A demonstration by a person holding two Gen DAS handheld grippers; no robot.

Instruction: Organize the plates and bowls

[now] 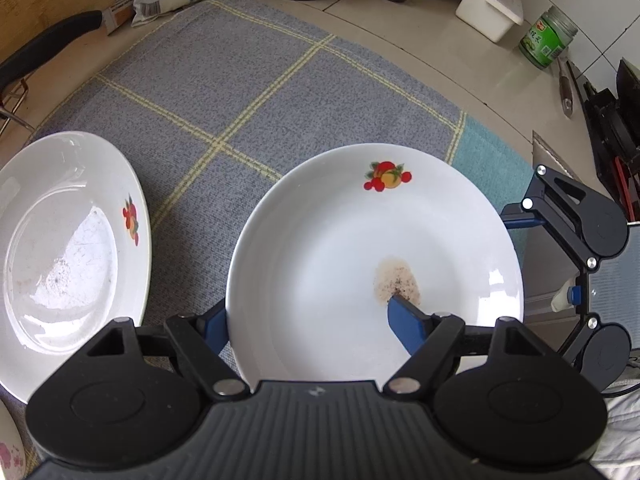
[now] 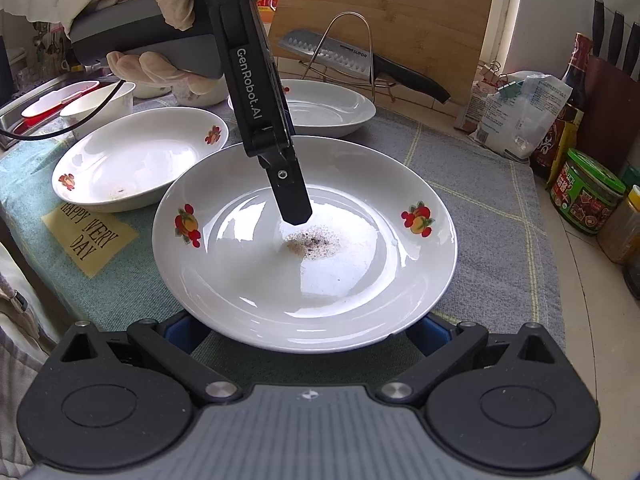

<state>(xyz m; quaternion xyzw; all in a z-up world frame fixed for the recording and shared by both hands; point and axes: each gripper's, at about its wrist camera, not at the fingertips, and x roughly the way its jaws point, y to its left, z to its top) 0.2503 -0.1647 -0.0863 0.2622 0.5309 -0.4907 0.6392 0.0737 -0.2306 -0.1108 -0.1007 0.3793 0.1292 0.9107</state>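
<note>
Because the stained plate (image 2: 248,280) lies flat in the middle of the grey checked cloth (image 2: 480,200), neither tool can simply pinch it from above. Each seems to be working for a way to its rim.

In the left wrist view the left gripper (image 1: 306,308) points steeply down with its jaws spread. One blue finger hangs over the brown smear near the plate's centre, and the other drops outside the rim at lower left, half hidden behind it. So half the plate sits between the jaws, unpinched. Probably this steadies the dish or readies a tilt.

The right gripper (image 2: 308,330) comes in low from the bottom of the right wrist view. Its jaws are spread and its blue tips are tucked out of sight under the near rim, likely to lift that edge. Whether they touch the china I cannot tell.

Toward the upper left of that view a deeper fruit-printed plate (image 2: 132,160) waits just beside this one, with a third plate (image 2: 332,108) behind — likely stacking partners. A gloved hand (image 2: 160,68) holds the left tool's handle at top left.
</note>
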